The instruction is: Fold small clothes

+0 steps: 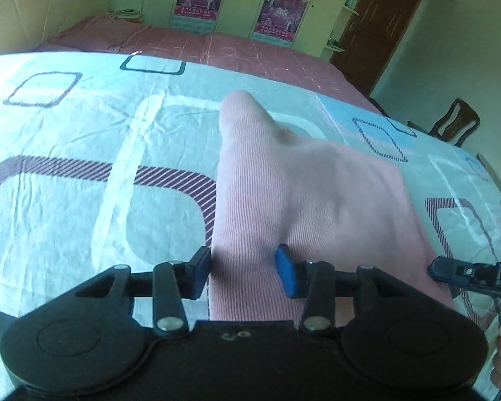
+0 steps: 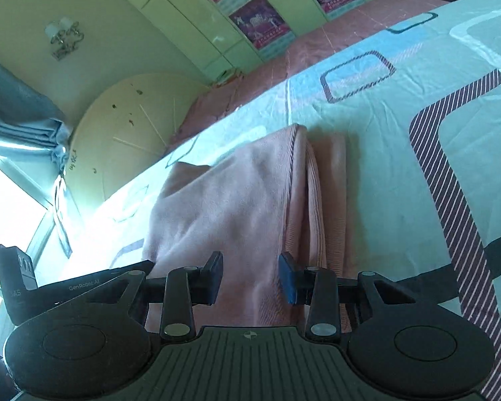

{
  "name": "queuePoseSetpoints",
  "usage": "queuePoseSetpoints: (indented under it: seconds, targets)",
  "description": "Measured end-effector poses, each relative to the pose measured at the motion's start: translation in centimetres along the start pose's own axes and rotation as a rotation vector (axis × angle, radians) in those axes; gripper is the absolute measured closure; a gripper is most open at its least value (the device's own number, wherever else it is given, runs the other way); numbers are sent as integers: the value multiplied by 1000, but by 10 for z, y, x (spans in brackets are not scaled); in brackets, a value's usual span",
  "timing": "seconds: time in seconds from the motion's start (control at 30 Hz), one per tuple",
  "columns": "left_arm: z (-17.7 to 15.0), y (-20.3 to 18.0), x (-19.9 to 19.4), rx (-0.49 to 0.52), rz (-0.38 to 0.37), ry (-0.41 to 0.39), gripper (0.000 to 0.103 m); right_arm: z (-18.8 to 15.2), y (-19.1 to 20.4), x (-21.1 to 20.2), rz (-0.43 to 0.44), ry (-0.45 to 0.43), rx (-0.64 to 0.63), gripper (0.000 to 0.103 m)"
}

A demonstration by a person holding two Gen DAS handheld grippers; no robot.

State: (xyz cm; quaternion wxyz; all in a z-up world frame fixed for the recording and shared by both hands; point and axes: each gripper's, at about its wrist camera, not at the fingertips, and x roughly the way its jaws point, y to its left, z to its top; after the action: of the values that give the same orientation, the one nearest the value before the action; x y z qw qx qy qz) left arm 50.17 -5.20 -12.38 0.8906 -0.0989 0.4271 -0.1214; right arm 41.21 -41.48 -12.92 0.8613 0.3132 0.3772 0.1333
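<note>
On the bed (image 1: 66, 200), spread with a patterned sheet to give a flat folding surface, lies a pink ribbed garment (image 1: 300, 200), partly folded, one layer doubled over along its long edge. Near its close end, left claw (image 1: 243, 270) parted, straddling the cloth edge, pads not pressing. Beside it, right claw (image 2: 250, 277) likewise parted over the folded layer, gripping nothing. Both probably lined up to take hold for another fold.
</note>
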Motion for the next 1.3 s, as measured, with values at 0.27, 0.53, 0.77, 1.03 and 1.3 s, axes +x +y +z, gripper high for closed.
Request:
queuePoseSetpoints:
  seconds: [0.27,0.53,0.77,1.03,1.3]
  targets:
    - [-6,19,1,-49,-72,-1,56,-1,-7,5,-75,10,8,65]
    - [-10,36,6,-99,-140,13,51,3,-2,16,-97,28,-19,65]
    - [-2,7,-6,58,-86,-13,66,6,39,26,-145,28,-235,92]
    - [-1,-64,6,283,-40,72,52,5,16,2,-226,23,-193,92]
    - [16,-61,-15,336,-40,-43,53,12,12,-21,-234,-134,-174,77]
